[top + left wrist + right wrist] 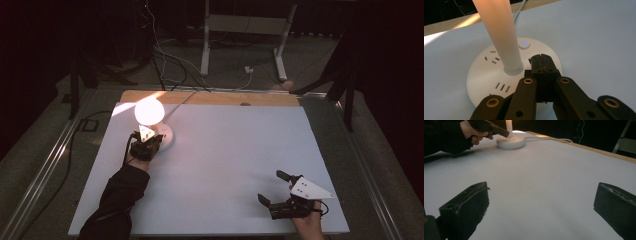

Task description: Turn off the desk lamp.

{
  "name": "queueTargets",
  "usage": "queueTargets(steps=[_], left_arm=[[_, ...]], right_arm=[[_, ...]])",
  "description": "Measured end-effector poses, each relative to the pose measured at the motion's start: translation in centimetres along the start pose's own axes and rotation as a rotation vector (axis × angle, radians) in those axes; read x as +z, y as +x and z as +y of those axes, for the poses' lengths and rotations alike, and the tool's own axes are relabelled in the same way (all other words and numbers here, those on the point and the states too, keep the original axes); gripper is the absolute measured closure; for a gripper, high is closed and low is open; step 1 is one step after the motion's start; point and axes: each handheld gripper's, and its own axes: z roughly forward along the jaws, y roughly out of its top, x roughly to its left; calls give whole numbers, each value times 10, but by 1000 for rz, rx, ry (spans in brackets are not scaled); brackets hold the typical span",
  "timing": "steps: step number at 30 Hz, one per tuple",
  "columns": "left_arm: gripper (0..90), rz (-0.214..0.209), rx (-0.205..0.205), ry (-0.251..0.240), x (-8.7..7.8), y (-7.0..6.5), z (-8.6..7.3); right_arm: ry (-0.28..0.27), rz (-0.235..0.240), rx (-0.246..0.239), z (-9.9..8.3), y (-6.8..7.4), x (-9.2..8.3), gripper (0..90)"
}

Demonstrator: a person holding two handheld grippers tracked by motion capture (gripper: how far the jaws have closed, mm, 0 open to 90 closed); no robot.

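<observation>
Because the lamp [150,122] is lit and its round white base [499,75] sits at the far left of the bench [225,165], the work in hand looks like pressing the small round button [524,44] on that base, which glows blue. The left gripper [150,141] hovers over the near edge of the base, its jaws pressed together with nothing between them, the tips just short of the button and beside the glowing stem [499,32]. To do this well, I would keep the jaws together so they act as one blunt fingertip, ease them forward over the base until they stand above the button, then come straight down with a light, brief push. Steer clear of the stem on the left and of the socket slots [491,58]; a sideways shove could slide the base on the smooth bench.

Farther right, the bench is bare. At the near right corner the right gripper [280,192] rests low with its jaws spread wide and empty, well apart from the lamp; it can wait there.
</observation>
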Motion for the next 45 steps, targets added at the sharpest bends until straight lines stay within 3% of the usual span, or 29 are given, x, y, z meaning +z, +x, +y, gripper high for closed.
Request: queueTargets(steps=[29,37,45], left_arm=[[900,2,15,13,5,-3,-5],[900,-15,1,15,6,-1,-5],[900,-15,-12,-20,-5,3,4]], right_arm=[[6,5,1,0,1,1,0],[7,6,2,0,1,1,0],[4,4,4,0,0,1,0]])
